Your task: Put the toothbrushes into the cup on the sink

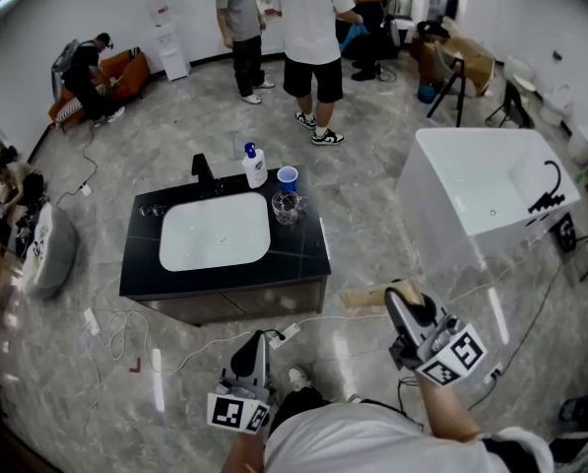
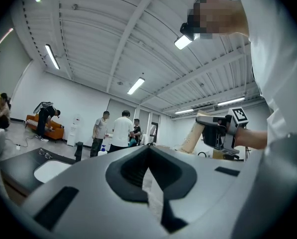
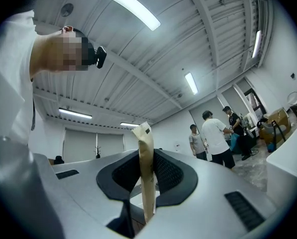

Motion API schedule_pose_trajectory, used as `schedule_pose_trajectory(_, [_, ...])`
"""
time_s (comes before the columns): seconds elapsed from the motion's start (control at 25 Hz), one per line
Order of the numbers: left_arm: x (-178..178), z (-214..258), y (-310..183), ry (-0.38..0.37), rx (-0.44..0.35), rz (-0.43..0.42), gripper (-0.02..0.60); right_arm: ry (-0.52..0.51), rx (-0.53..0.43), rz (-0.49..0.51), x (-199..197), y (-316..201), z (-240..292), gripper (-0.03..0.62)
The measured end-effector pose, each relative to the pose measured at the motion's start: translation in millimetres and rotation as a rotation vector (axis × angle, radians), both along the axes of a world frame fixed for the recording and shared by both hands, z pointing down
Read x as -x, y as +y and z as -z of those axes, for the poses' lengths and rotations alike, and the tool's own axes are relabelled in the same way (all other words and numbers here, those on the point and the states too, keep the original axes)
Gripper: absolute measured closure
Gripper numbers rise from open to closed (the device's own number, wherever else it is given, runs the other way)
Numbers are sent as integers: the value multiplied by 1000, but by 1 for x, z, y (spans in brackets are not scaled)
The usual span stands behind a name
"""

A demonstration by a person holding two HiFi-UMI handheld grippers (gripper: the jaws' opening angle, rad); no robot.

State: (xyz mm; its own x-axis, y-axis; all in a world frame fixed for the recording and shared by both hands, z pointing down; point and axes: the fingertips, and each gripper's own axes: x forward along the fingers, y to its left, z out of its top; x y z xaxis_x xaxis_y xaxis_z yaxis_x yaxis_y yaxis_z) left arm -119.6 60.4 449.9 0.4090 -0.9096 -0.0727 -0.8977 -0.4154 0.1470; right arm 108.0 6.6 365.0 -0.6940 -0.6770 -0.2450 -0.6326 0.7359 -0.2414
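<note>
A black-topped vanity (image 1: pixel 298 254) with a white sink (image 1: pixel 215 232) stands ahead of me. On its back right corner are a blue cup (image 1: pixel 288 177) and a clear glass cup (image 1: pixel 286 207). My right gripper (image 1: pixel 400 299) is held low to the right of the vanity, shut on a tan paper toothbrush packet (image 1: pixel 365 297) that juts out to the left. In the right gripper view the packet (image 3: pixel 146 173) stands upright between the jaws. My left gripper (image 1: pixel 257 341) hovers below the vanity's front edge, its jaws (image 2: pixel 149 178) a narrow slit apart with nothing between them.
A black faucet (image 1: pixel 204 172) and a white soap bottle (image 1: pixel 255 167) stand behind the basin. A white bathtub (image 1: pixel 490 190) is to the right. Cables (image 1: pixel 116 328) trail on the floor at the left. Several people (image 1: pixel 311 37) stand at the back.
</note>
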Motion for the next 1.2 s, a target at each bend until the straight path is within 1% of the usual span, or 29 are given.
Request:
schedule_pose_trajectory(0.12, [19,0,-23,10,-18,-6,583,14,-14,-5,20,-20,4,510])
schedule_pose_trajectory(0.28, [43,-8,-46,22,-16,-15,583,25,-20,-15,44,-42,4,510])
schedule_pose_trajectory(0.6, [77,-17,-71,38,-2,-29,583,45,-8,-37,73,-68,1,510])
schedule_pose_trajectory(0.8, [74,-24,-84,67,28,-37,583,61,4,-43,76,-84,2,510])
schedule_pose_trajectory(0.96, [67,-22,-99,61,31,-43,583,64,9,-34,75,-104,1,510])
schedule_pose_trajectory(1.08, [73,-14,-116,44,18,-2,583,49,6,-4,78,-127,1,510])
schedule_pose_trajectory(1.2, [76,-9,-128,50,12,56,583,48,1,33,79,-149,1,510])
